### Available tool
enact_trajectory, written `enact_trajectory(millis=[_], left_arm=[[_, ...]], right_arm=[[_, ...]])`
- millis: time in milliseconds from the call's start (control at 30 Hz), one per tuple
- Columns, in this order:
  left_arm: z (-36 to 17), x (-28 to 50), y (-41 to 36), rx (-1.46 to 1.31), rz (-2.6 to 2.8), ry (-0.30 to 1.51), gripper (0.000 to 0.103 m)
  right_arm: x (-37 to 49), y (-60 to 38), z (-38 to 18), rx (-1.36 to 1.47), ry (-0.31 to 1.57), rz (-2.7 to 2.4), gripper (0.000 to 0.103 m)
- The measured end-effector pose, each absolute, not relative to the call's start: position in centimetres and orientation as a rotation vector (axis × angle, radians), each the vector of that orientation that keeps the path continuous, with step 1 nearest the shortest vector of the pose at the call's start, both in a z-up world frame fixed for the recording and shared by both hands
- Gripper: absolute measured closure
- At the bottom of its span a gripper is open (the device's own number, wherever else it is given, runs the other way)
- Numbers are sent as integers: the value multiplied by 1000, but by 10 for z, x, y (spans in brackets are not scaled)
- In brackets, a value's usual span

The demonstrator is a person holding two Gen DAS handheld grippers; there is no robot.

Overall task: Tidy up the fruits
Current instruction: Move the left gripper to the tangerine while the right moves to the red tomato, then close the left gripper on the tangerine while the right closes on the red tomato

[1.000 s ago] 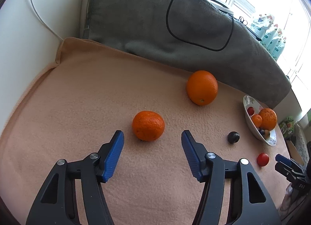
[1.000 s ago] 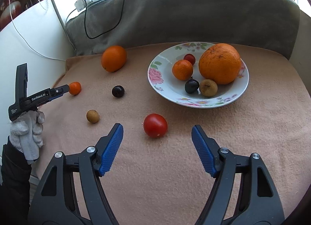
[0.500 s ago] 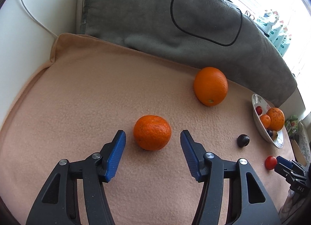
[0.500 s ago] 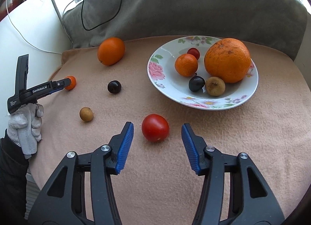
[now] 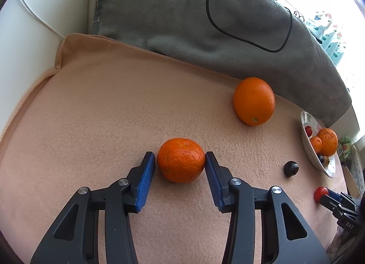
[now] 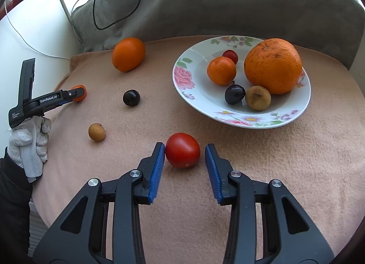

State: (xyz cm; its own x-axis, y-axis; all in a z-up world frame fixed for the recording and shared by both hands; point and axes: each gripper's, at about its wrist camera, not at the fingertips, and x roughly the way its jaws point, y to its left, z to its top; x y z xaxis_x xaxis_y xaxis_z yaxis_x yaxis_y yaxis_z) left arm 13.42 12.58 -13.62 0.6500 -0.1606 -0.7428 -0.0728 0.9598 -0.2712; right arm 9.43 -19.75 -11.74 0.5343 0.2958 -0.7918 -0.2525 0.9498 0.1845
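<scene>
My left gripper (image 5: pixel 180 161) is open around a mandarin (image 5: pixel 181 160) on the peach blanket; the right pad touches it and the left pad stands a hair off. My right gripper (image 6: pixel 184 150) is open around a red tomato (image 6: pixel 182 150); the left pad is at its skin and the right pad stands apart. The flowered plate (image 6: pixel 196 95) holds a big orange (image 6: pixel 272 65), a mandarin (image 6: pixel 221 70), a cherry tomato (image 6: pixel 230 56), a dark plum (image 6: pixel 235 94) and a brown fruit (image 6: pixel 257 98). An orange (image 6: pixel 128 54), a dark plum (image 6: pixel 131 97) and a brown fruit (image 6: pixel 97 131) lie loose on the blanket.
A grey cushion (image 6: pixel 205 6) with a black cable (image 6: pixel 107 13) backs the blanket. A white wall (image 5: pixel 45 8) is at the left. The left gripper and gloved hand (image 6: pixel 29 134) show at the left of the right wrist view. The blanket's edge (image 5: pixel 27 95) drops off at the left.
Both grippers have moved forward and narrowed. The mandarin now sits between the left pads and the tomato between the right pads.
</scene>
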Motion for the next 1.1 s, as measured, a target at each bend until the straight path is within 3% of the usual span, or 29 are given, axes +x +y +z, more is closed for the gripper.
enact_trajectory(millis=[100,1100], left_arm=[[-137,135,124,-286,-51,861,63],[-94,101,80,-245,-146,754,64]], right_arm=[[95,-196,-117,51,955,330,69],[82,-206,-100,86,896,336,70]])
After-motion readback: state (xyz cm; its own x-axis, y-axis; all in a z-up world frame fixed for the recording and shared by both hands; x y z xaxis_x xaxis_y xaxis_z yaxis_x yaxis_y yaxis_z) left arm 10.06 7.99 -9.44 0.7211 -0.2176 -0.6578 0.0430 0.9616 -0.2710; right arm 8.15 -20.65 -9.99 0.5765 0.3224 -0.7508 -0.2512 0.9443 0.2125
